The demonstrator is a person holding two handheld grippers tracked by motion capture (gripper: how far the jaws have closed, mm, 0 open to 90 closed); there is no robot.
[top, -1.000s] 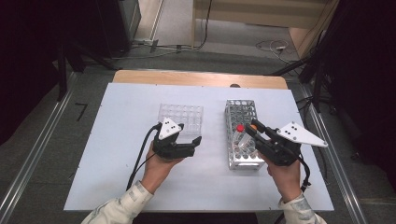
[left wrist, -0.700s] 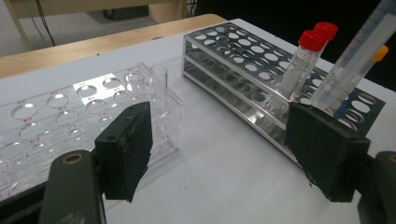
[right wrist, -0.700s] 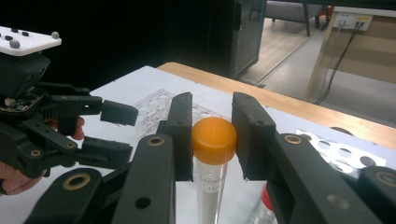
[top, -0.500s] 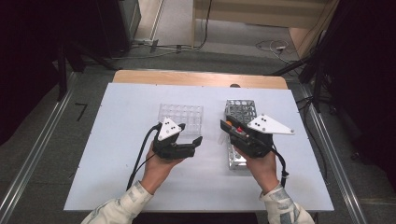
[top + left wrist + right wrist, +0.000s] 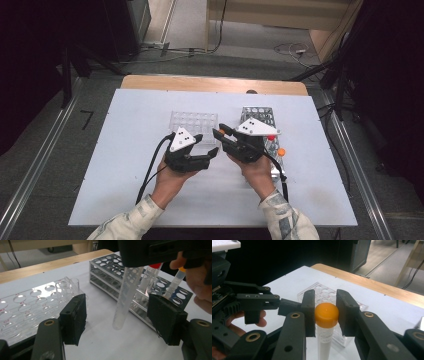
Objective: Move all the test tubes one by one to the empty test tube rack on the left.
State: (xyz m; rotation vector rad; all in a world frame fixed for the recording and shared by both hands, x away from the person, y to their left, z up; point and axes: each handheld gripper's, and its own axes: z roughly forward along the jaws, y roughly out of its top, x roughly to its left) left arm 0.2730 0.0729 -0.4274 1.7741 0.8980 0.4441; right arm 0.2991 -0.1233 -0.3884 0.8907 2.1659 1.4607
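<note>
On our pale table [image 5: 125, 165], the right hand-held gripper [image 5: 325, 312] clamps a light, slick plastic tube [image 5: 126, 297] (best pinched below its orange cap [image 5: 326, 311]), while the left hand-held gripper [image 5: 117, 317] gapes empty.

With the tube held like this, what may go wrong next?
1. The right gripper grips the orange-capped tube only at its cap, so the tube may swing or slip.
2. The left gripper has open jaws on both sides of the hanging tube; closing off-centre may knock it toward the metal rack.
</note>
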